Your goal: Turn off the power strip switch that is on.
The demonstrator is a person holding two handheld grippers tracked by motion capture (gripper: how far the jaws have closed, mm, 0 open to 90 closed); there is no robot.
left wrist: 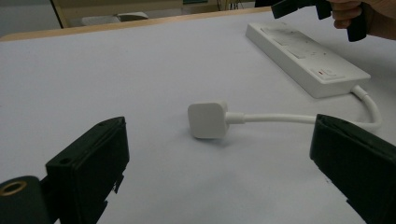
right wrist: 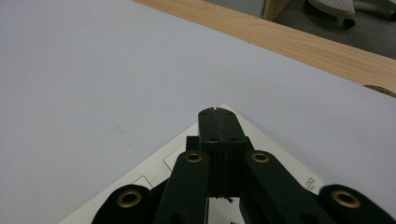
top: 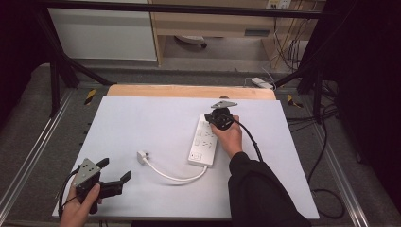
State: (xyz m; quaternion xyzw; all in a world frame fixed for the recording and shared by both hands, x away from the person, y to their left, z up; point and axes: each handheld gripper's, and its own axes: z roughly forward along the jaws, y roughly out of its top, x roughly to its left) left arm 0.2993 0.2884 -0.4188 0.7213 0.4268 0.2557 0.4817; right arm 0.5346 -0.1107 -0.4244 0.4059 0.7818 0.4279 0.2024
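Note:
A white power strip point(top: 204, 140) lies on the white table sheet, right of centre. Its short white cable curls to a white plug point(top: 141, 156) lying left of it. My right gripper point(top: 213, 121) hovers over the strip's far end with its jaws pressed together and nothing between them; in the right gripper view the shut jaw tips point(right wrist: 217, 114) sit above the strip's corner point(right wrist: 261, 140). My left gripper point(top: 115, 171) rests near the front left edge, jaws wide apart and empty. In the left gripper view the plug point(left wrist: 208, 120) lies ahead between the open jaws, some way off.
The white sheet point(top: 142, 118) covers the table, with a wooden edge point(top: 189, 91) at the far side. A black cable point(top: 253, 139) trails from the right gripper. Metal rails and floor cables run along both sides of the table.

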